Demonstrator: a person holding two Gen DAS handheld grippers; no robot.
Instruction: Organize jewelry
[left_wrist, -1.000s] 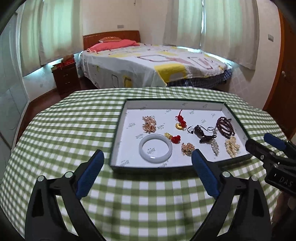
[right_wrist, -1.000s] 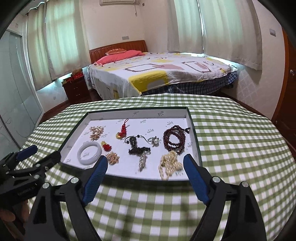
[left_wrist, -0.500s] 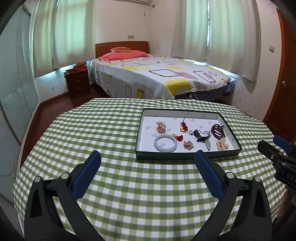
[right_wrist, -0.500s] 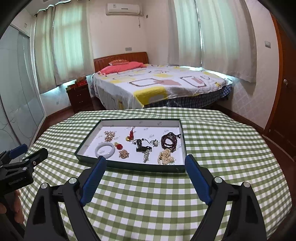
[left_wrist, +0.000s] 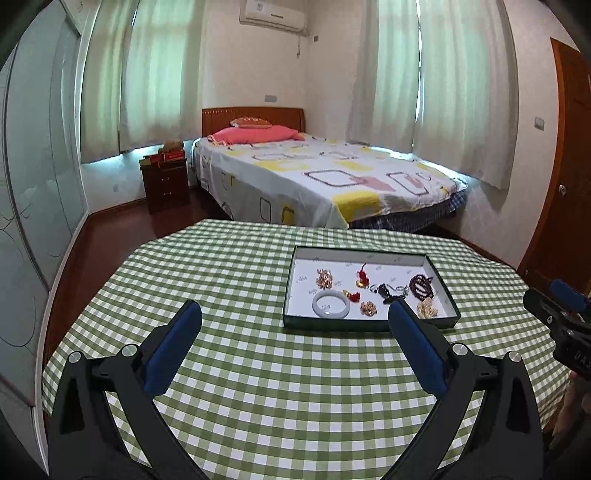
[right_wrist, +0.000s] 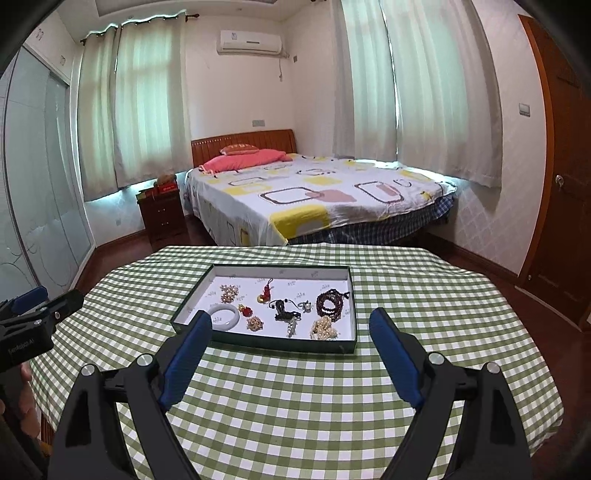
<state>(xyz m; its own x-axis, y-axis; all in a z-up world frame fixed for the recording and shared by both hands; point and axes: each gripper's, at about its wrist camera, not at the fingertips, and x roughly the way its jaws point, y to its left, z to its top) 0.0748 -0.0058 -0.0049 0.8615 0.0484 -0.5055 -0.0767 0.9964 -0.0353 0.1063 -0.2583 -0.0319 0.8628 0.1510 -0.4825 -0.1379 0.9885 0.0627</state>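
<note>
the jewelry lies all inside a shallow dark-rimmed tray (right_wrist: 343, 347) with white floor, which sits on the bench (right_wrist: 332, 398) under a green checked cloth. in it i see a pale bangle (right_wrist: 224, 316), a dark bead bracelet (right_wrist: 328, 301), a heap of pearl beads (right_wrist: 323, 328), a red tassel charm (right_wrist: 266, 290) and some smaller pieces, each apart from the others. the left tongs (left_wrist: 293, 341) and the right tongs (right_wrist: 290, 350) are both released, jaws wide, grasping nothing, and they hang over the near cloth well apart from the tray. i judge that this scene fits two stages: the pieces are spread in the tray and wait for sorting, or they are already laid out in order and the tongs are away. so i cannot name the step with certainty. if a piece must be taken, it calls for a low approach over the tray rim and a fine pinch, because the pieces are small and loose. behind the bench is a bedroom with a bed (right_wrist: 314, 199), curtains and a wooden door.
</note>
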